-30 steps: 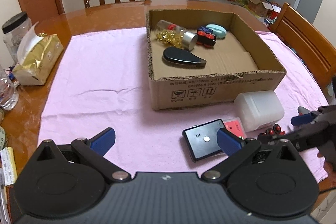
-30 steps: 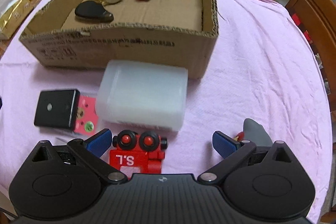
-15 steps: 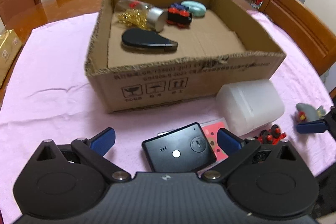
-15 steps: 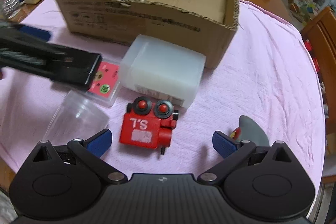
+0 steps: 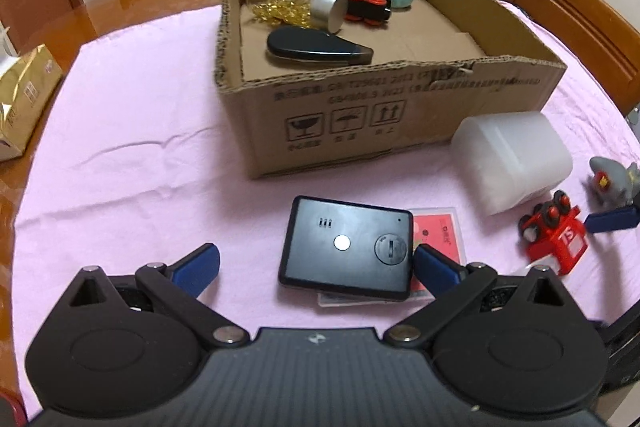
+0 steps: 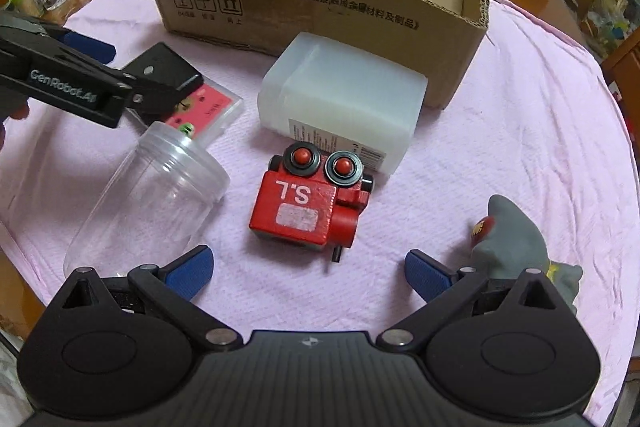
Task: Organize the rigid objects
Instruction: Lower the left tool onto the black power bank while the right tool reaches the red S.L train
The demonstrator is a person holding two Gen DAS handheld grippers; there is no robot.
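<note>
Presently left gripper spread, empty; black device at twelve o'clock, atop pink card. Right gripper likewise spread. Recommended: straddle device edges squarely, exclude card.

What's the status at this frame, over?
Both grippers open, empty. Left gripper lined up on black device, atop pink card. Right gripper faces red toy. Nothing blocking either.

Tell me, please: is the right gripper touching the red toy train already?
Apart. In the right wrist view, the open right gripper shows pink cloth between each blue fingertip and the red toy train, so nothing touches.
</note>
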